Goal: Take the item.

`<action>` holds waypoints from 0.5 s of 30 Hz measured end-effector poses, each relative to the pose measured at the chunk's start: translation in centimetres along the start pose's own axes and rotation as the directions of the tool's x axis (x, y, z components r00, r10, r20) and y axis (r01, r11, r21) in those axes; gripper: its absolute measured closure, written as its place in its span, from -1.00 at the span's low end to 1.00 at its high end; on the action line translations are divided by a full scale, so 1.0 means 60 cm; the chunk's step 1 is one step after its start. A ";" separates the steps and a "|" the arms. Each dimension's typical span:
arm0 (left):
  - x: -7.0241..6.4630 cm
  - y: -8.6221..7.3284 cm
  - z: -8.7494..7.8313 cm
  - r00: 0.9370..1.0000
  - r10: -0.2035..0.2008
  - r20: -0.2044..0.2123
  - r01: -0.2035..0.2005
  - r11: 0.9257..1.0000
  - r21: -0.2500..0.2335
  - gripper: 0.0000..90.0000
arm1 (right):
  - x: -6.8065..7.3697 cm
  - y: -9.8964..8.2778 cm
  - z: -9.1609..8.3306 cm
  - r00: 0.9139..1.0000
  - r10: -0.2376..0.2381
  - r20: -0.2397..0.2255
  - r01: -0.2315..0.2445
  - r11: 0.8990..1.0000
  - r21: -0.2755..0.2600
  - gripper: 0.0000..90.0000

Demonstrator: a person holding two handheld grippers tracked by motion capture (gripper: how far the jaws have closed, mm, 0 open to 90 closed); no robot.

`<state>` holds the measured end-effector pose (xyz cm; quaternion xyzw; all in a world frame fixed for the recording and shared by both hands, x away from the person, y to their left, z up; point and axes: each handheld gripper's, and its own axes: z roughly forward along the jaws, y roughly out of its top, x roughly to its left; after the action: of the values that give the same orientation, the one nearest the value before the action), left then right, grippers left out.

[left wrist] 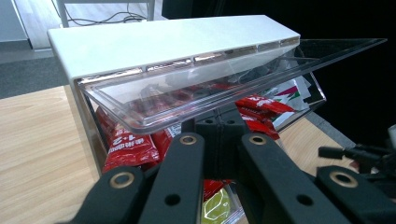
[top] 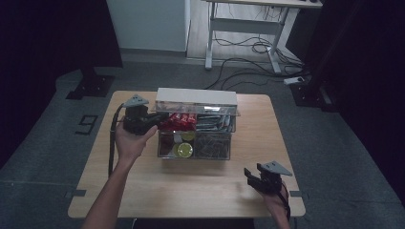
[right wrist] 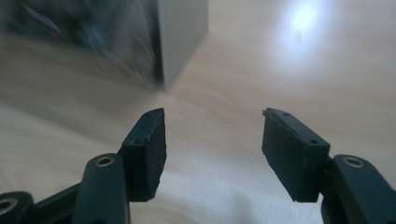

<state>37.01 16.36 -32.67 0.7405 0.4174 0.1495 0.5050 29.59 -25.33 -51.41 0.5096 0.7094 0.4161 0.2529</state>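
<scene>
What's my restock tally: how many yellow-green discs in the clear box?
2 yellow-green discs, in the front-left compartment of the clear box: one at the front wall, one behind it. Others may be hidden.

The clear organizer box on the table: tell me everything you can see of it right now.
The clear organizer box stands mid-table, transparent plastic with a white back section. Its clear hinged lid is raised and tilted. Compartments hold red packets, yellow-green round items and dark, hard-to-read contents at the right. The left tool is shut at the box's upper left edge, under the lid; exactly what it grips is hidden.
</scene>
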 end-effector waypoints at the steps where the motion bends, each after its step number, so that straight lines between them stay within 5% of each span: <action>1: -0.001 0.001 0.000 1.000 0.000 -0.001 0.000 1.000 0.002 0.99 | 0.003 0.009 -0.006 1.000 -0.002 -0.005 0.002 1.000 -0.023 -0.11; 15: -0.005 0.005 -0.005 1.000 0.014 -0.008 -0.014 1.000 0.015 0.99 | 0.063 0.147 -0.052 0.992 -0.084 -0.097 0.063 0.977 -0.205 0.07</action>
<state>36.77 16.24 -32.23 0.7467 0.4152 0.1530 0.4967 30.35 -21.66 -42.07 0.4322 0.6943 0.5024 0.2805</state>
